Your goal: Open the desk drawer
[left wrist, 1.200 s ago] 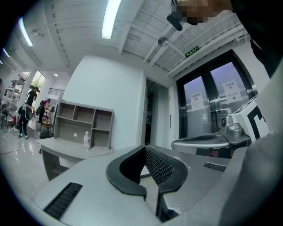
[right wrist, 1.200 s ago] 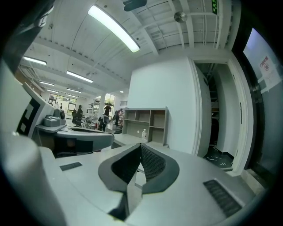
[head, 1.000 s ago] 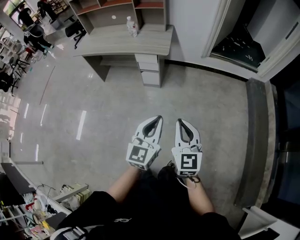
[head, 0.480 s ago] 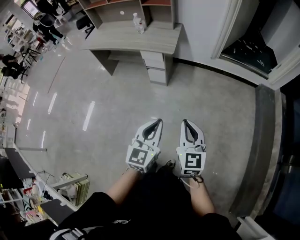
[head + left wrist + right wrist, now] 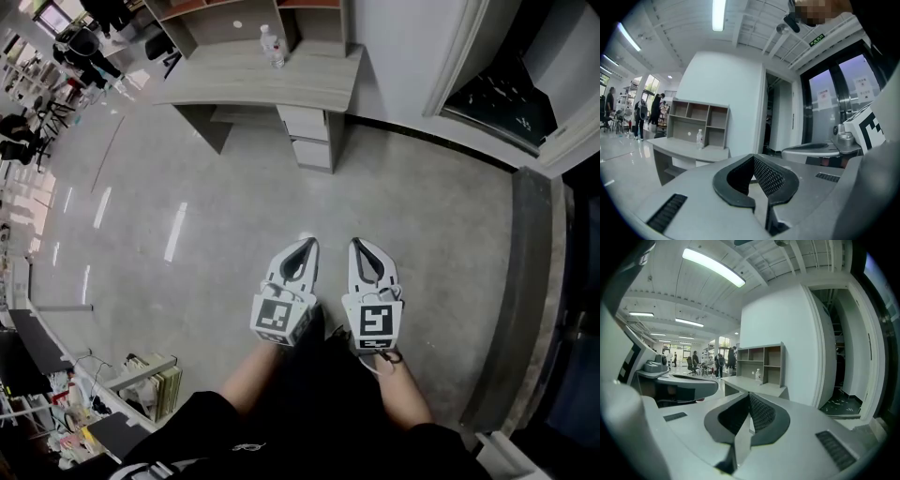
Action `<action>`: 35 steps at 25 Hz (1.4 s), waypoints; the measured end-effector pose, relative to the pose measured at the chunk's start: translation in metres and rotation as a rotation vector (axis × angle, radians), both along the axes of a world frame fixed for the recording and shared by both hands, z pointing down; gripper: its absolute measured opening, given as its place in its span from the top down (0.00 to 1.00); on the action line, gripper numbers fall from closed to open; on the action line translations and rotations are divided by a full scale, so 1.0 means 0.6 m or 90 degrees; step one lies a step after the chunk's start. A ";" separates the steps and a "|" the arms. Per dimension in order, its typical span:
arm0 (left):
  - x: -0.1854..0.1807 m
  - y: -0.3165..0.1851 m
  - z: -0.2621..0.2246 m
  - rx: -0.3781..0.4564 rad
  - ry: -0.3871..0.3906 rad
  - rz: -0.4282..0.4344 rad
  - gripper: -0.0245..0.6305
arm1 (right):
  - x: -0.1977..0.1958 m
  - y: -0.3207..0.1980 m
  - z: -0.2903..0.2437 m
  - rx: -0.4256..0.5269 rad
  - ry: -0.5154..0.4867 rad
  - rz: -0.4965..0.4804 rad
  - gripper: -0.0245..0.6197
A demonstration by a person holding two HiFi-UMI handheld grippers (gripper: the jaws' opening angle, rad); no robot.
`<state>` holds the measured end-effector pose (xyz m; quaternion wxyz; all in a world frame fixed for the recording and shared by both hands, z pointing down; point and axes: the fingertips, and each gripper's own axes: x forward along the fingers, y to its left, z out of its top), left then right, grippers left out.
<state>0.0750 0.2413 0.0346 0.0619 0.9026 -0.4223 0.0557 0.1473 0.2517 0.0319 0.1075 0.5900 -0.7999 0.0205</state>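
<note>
Head view: both grippers were held side by side, low in front of the person, above bare grey floor [image 5: 187,216]. The left gripper [image 5: 307,246] had its jaws fully together with nothing between them; the right gripper [image 5: 359,246] likewise was closed and empty, as each gripper view confirmed.

The desk [image 5: 272,84] stood well apart from both grippers, straight ahead at the top of the frame and against the white wall [image 5: 394,47]. A bottle [image 5: 274,49] stood on its top, in front of a shelf unit [image 5: 234,19]. The drawer stack [image 5: 309,136] hung under the desk's right end, its fronts facing out toward the person.

The governing relation was the line from gripper to drawer. The stack lay directly ahead of the left gripper and slightly left of the right one. Both were about equally far off, so neither hand was clearly nearer. Each drawer front ran across the view with its long axis level, so the pull would probably run back toward the person. The task appeared not yet begun: no drawer showed open, and a long approach remained before the jaws could part for a front edge. No handle could be made out at this range.
</note>
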 end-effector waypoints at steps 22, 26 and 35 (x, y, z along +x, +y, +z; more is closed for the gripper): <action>-0.131 -0.305 -0.008 -0.002 0.002 0.019 0.96 | -0.178 -0.311 -0.003 -0.024 -0.002 -0.021 0.95; -0.149 -0.341 -0.015 0.005 0.015 0.018 0.96 | -0.199 -0.347 -0.009 -0.016 0.028 -0.034 0.95; -0.118 -0.445 0.011 -0.005 0.019 0.008 0.96 | -0.176 -0.447 0.009 -0.021 0.014 -0.044 0.95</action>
